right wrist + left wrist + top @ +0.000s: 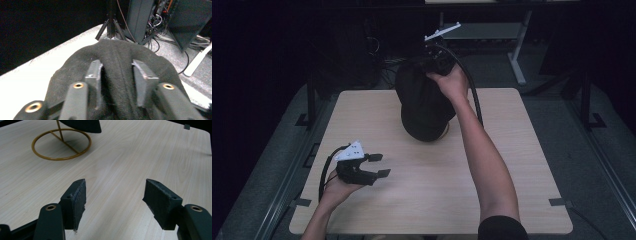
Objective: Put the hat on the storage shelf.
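High view, left to right: the left claw (379, 165) hovers spread and empty above the tabletop (512, 165), apparently waiting. Farther right, the right claw (434, 62) pinches a fold of the black cap (422, 107) at the far edge, seemingly to seat it on the gold wire stand (61, 143). No writing is legible.

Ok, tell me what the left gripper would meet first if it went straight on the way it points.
Probably the bare tabletop: the open left gripper looks down along the wood. The gold wire stand sits off to one side of that line.
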Demonstrator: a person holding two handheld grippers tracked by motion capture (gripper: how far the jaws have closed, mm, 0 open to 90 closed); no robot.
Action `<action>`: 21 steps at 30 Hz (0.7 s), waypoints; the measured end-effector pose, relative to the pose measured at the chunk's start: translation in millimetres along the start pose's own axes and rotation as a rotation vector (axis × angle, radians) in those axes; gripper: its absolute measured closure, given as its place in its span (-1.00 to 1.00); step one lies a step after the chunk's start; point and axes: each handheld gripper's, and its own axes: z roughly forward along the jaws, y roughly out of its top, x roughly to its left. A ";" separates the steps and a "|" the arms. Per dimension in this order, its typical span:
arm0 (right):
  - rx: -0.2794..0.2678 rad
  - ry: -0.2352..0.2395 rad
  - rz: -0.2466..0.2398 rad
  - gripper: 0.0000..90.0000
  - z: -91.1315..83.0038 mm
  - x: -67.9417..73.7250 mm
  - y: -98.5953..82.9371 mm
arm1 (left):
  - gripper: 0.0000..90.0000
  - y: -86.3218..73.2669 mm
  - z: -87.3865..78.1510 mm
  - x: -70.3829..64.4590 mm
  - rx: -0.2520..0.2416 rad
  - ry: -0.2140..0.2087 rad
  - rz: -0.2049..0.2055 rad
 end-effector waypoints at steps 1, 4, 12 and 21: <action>0.002 0.004 -0.008 0.25 -0.5 0.9 0.0 | -0.25 0.4 0.3 -0.3 0.005 -0.001 0.005; -0.007 0.010 -0.024 0.17 -4.5 2.2 -0.5 | -0.25 0.6 1.6 -1.0 0.005 -0.002 0.008; -0.026 0.013 -0.045 0.09 -9.1 4.5 -3.1 | -0.26 -1.1 1.1 -1.2 0.009 0.001 0.006; -0.052 0.025 -0.042 0.00 -16.8 6.5 -5.8 | -0.26 -0.6 0.3 -0.8 0.004 0.001 0.010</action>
